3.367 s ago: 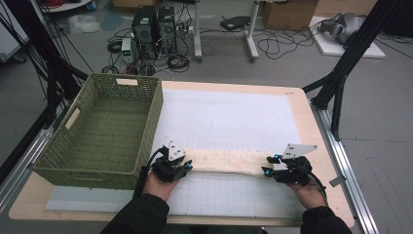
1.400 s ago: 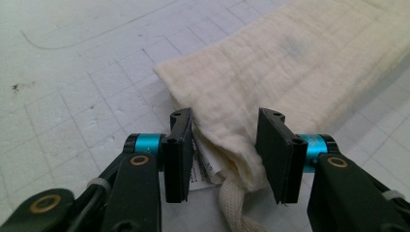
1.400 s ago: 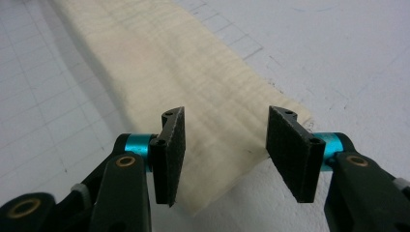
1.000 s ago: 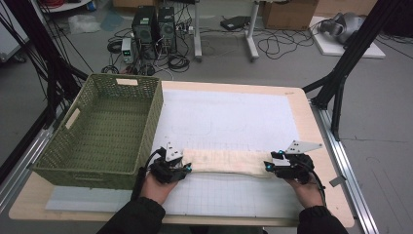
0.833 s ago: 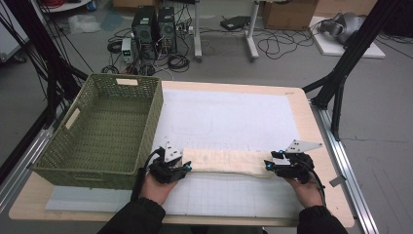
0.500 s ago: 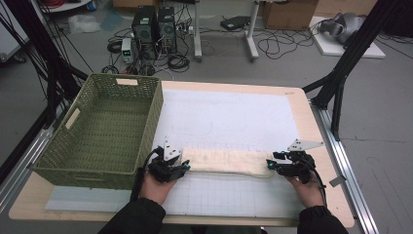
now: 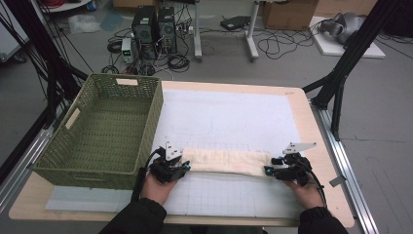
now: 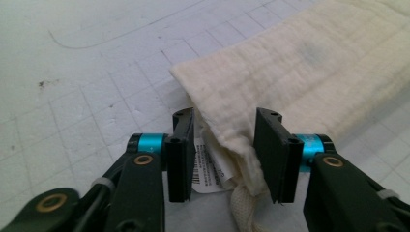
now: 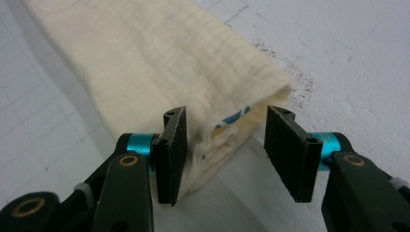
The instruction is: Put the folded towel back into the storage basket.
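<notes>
Cloths: one. You have a single cream folded cloth point(image 7: 228, 161) lying as a long band on the white gridded mat point(image 7: 229, 117), near your edge of the table point(image 7: 311, 122).
Baskets: one, a green woven basket point(image 7: 104, 129), standing on the left of the table, just beside the cloth's left end.
Grippers: two, one at each end of the cloth.
Left gripper point(image 8: 225, 152): your jaws have just been closing around the cloth's left corner. In the left gripper view the bunched fabric and a white label point(image 8: 205, 166) sit between the pads, touching both, but I cannot tell if they press on it.
Right gripper point(image 9: 225, 150): your jaws have just been opening slightly. They stand spread around the cloth's right end; the folded edge touches one pad, and a clear gap remains before the other.
Hands: two, your left hand point(image 7: 157, 187) and right hand point(image 7: 306, 191), both low at the near edge.
</notes>
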Demonstrator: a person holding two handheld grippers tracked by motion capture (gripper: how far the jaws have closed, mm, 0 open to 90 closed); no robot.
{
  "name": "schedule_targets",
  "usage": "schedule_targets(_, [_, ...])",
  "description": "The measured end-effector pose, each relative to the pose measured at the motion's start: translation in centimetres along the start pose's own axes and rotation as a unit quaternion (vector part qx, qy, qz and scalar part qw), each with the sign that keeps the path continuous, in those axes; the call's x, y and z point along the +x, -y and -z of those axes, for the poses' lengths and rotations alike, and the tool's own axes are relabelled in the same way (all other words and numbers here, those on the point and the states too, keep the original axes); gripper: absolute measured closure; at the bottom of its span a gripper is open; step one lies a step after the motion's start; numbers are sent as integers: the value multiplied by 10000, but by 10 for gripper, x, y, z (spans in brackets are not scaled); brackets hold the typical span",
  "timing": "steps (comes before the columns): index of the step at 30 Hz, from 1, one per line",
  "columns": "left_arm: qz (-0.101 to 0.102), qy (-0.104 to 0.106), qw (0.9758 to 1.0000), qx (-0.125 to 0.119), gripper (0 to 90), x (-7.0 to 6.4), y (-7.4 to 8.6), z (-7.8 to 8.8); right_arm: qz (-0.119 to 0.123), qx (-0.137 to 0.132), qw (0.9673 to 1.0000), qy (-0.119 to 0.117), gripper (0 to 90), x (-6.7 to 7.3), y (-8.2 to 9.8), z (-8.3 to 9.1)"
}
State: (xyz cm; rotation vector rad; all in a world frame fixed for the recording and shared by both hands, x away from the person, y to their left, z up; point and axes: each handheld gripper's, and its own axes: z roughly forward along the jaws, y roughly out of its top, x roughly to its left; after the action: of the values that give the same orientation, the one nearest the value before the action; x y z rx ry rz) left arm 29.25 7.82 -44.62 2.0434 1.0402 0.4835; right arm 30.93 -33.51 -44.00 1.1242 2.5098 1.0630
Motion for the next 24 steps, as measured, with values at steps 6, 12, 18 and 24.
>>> schedule_targets(6, [56,100,9999,-7,735,0,0,-1,49,36,9998,-212,670,2,-1,-1])
schedule_targets(12, [84,-49,9999,-61,831,-4,1,3,86,33,9990,-443,791,2,-2,-2])
schedule_targets(18, [-107,-346,9993,99,837,-14,5,15,122,35,9985,-537,795,-1,-9,-6])
schedule_targets(24, [12,-408,9991,75,800,-12,10,26,249,63,9981,-563,747,2,-18,-15])
